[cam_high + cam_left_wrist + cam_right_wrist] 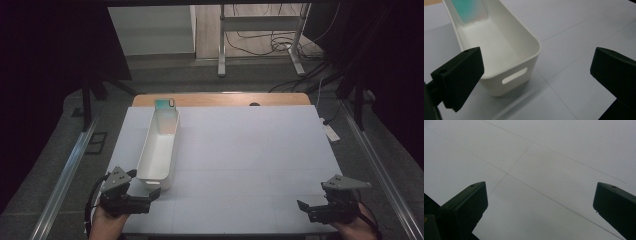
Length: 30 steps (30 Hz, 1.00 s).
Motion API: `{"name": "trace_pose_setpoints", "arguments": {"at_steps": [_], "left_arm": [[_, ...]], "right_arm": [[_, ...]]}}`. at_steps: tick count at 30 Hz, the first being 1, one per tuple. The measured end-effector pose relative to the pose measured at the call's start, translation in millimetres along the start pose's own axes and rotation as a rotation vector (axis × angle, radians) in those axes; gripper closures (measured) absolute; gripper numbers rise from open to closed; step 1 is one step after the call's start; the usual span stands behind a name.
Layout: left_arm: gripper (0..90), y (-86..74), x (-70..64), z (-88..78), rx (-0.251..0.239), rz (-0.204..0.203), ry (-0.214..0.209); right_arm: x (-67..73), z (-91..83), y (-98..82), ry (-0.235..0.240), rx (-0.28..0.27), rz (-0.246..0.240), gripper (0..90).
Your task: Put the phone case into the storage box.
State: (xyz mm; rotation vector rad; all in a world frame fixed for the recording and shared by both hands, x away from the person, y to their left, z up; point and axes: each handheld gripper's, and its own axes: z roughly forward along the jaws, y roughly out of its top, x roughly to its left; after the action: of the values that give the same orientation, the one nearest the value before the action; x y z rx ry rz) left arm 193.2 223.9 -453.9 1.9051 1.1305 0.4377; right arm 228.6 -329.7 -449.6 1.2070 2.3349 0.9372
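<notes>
1. The left gripper (150, 197) sits at the lower left of the high view, jaws spread wide and holding nothing. It's parked just beside the near end of the white bin (160, 150), which looks like a setup for grabbing that end.
2. In the left gripper view, the bin (506, 50) fills the upper left and middle. Its short end wall has a cut-out handle slot (514, 75) facing the jaws, probably the easiest spot to pinch.
3. At the bin's far end there's a teal phone-like thing (165, 104), leaning over the rim at the upper middle-left of the high view. In the left gripper view it shows at the top left (469, 11), lying against the inside wall.
4. The right gripper (305, 207) is way off at the lower right, jaws also apart and empty, just pointed at the bare white table cover (549, 165). My guess is it's on standby.
</notes>
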Motion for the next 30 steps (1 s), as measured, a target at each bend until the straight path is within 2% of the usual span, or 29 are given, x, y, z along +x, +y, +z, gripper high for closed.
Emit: {"name": "trace_pose_setpoints", "arguments": {"at_steps": [14,30], "left_arm": [[0.0,-9.2,-4.3,-5.6,0.009,-0.007,0.008],[0.0,-17.2,-10.2,-7.0,0.043,0.009,0.032]], "right_arm": [[0.2,0.3,0.1,-0.002,0.003,-0.001,0.0],[0.4,0.7,0.3,-0.001,0.007,-0.006,0.0]]}}
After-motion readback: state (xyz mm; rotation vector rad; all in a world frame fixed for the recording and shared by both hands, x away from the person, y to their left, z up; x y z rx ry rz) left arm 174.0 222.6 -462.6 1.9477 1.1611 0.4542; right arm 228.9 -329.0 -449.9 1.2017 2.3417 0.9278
